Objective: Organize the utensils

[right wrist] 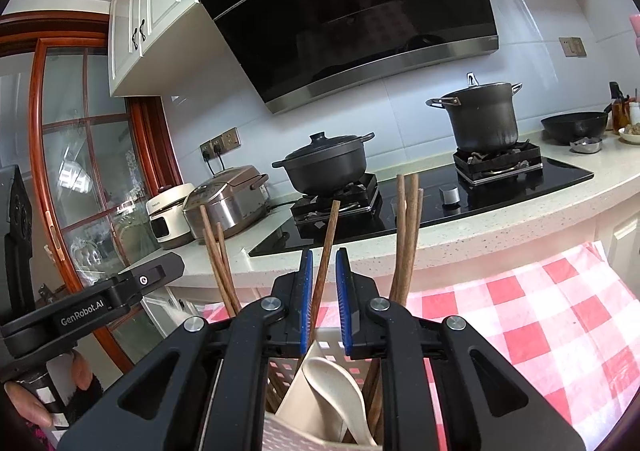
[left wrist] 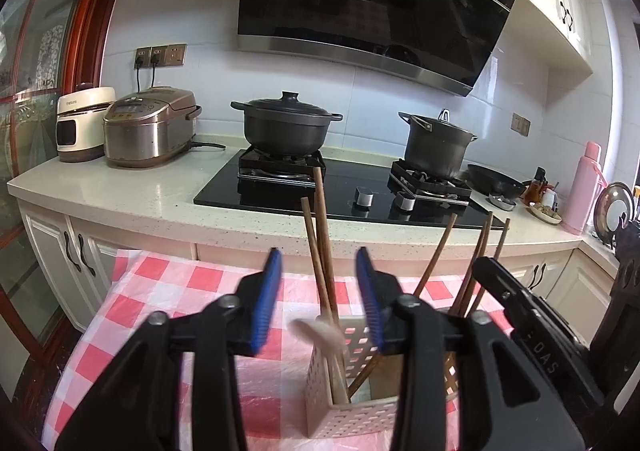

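Left wrist view. The left gripper (left wrist: 319, 291) hung above the utensil holder (left wrist: 352, 411), its blue-padded jaws set wide apart and clamped on nothing. The holder, a pale perforated box, stood on the red-and-white checked tablecloth (left wrist: 160, 291). Two wooden chopsticks (left wrist: 322, 251) rose upright between the jaws without touching either pad; a cream spoon (left wrist: 320, 335) (blurred) leaned in the same compartment. Further chopsticks (left wrist: 480, 263) leaned rightward from the holder's far side. The right gripper (left wrist: 520, 315) showed at the right edge, only its black body visible. Behind lay the countertop (left wrist: 120, 191) with a steel rice cooker (left wrist: 148, 127), a black casserole (left wrist: 286, 123) and a stockpot (left wrist: 438, 143) on the hob.

Right wrist view. The right gripper (right wrist: 323, 287) was poised directly over the utensil holder (right wrist: 288, 435), its jaws drawn narrow but not closed: one wooden chopstick (right wrist: 326, 243) stood slanted in the gap, against the left pad as far as could be told, with daylight before the right pad. The cream spoon (right wrist: 340, 399) lay bowl-up in the holder below. Other chopsticks stood to the left (right wrist: 218, 263) and right (right wrist: 408, 235). The left gripper (right wrist: 100, 303) (body only) showed at the left edge.
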A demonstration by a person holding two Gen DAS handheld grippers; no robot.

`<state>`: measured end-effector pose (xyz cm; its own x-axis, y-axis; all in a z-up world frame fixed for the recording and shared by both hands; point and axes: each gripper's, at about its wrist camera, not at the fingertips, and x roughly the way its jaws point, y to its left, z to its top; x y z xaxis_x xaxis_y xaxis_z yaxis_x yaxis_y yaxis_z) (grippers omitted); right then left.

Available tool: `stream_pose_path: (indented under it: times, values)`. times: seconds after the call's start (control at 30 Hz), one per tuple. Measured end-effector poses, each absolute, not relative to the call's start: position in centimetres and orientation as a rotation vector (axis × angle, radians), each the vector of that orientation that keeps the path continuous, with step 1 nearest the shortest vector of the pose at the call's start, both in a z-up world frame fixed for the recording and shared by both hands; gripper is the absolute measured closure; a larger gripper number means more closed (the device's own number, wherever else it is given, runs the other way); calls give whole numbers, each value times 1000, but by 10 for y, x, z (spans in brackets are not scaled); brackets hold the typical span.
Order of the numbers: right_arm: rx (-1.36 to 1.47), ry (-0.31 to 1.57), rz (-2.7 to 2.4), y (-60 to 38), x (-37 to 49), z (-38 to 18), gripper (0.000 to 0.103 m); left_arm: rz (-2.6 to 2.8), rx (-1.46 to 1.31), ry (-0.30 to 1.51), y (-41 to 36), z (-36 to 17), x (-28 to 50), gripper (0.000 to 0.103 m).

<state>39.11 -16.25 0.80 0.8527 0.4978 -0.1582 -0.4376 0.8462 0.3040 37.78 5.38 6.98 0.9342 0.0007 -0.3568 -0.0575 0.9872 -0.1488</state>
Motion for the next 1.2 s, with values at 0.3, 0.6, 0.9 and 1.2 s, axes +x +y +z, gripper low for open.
stream_pose_path:
  times: [0.3,0.6,0.9,1.2]
  values:
    - [252,212,474,-184,348,26,67,56,-174,333,58,79,350,29]
    - [162,249,460,-191,300,33,47,142,-117,286,59,77,299,5]
    - [107,322,493,-194,252,21,25,115,-50,316,49,48,245,5]
    - [115,404,427,-203,222,13,19,104,-57,366,38,27,209,5]
